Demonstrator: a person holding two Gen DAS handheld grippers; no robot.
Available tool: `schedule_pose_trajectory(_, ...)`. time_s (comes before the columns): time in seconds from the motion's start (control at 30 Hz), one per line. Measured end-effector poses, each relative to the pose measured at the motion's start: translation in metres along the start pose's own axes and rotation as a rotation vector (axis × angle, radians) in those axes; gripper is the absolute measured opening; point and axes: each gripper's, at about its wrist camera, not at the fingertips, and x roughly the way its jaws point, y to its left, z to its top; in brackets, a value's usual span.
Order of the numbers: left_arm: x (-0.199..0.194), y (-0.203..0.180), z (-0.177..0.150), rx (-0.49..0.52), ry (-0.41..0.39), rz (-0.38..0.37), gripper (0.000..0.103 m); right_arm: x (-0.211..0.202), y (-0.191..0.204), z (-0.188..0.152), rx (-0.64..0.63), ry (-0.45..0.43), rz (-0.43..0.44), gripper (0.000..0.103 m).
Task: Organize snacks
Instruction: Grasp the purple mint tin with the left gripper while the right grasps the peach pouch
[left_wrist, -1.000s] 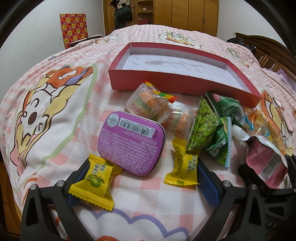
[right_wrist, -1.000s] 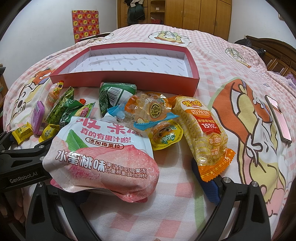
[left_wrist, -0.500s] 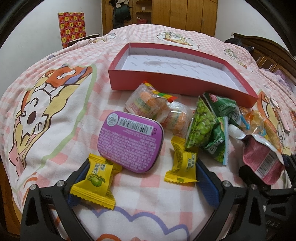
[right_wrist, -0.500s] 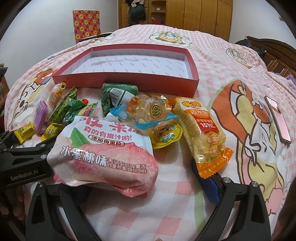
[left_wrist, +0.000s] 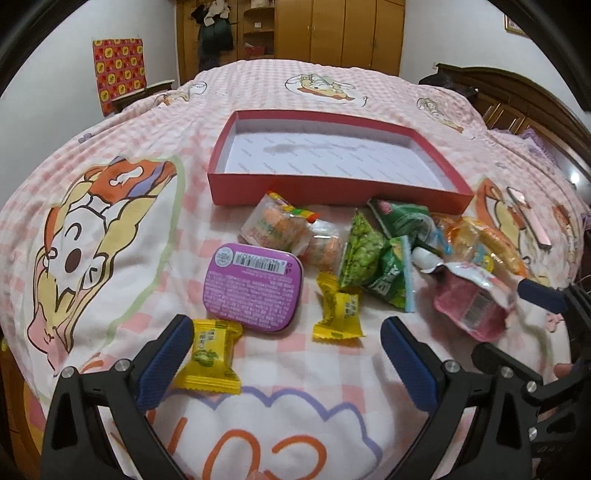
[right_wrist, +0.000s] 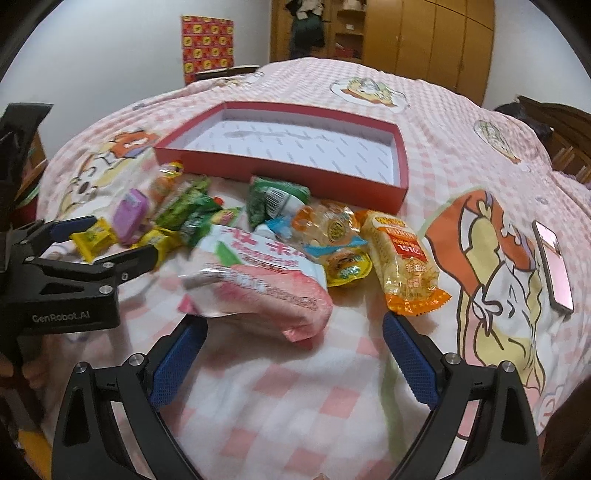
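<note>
Nothing's in the red box (left_wrist: 332, 192) yet, so this looks like the very start of sorting. Both grippers are spread wide and holding nothing. The left gripper (left_wrist: 288, 354) has the purple tin (left_wrist: 253, 286) just ahead between its jaws, with a yellow candy (left_wrist: 211, 356) touching its left finger. The right gripper (right_wrist: 291, 354) has the pink pouch (right_wrist: 258, 284) straight ahead. Next move, I'd guess: close on one and carry it to the box beyond the pile.

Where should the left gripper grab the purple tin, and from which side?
Take the purple tin across its two short rounded ends, coming straight down from above. It lies flat, label up, so its thin edges sit against the bedspread; the open left gripper probably spans it.
</note>
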Motion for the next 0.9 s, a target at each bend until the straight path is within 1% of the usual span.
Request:
schedule_pose_trajectory(0.1, -0.006, 0.005, 0.002, -0.008, -0.005, -0.011, 0.103, -0.009, 0.003, 0.002, 0.000, -0.017, 0.036, 0.098)
schedule_pose_trajectory(0.27, -0.012, 0.014, 0.005, -0.007, -0.016, -0.001, 0.103, -0.014, 0.009, 0.005, -0.014, -0.041, 0.066, 0.098)
schedule_pose_trajectory(0.47, -0.005, 0.030, 0.010, -0.043, -0.011, 0.026, 0.096, -0.001, 0.010, 0.009, 0.021, -0.016, 0.098, 0.098)
schedule_pose_trajectory(0.63, 0.007, 0.033, 0.012, -0.036, 0.014, 0.023, 0.092, 0.006, 0.010, 0.009, 0.037, -0.002, 0.102, 0.098)
schedule_pose_trajectory(0.73, 0.014, 0.033, 0.011, -0.036, 0.029, 0.010, 0.087, 0.010, 0.009, 0.010, 0.043, 0.008, 0.107, 0.098)
schedule_pose_trajectory(0.8, 0.017, 0.032, 0.011, -0.029, 0.038, -0.005, 0.082, 0.011, 0.009, 0.009, 0.052, 0.012, 0.110, 0.098)
schedule_pose_trajectory(0.9, 0.019, 0.030, 0.011, -0.013, 0.034, -0.011, 0.079, 0.012, 0.007, 0.010, 0.065, 0.010, 0.112, 0.096)
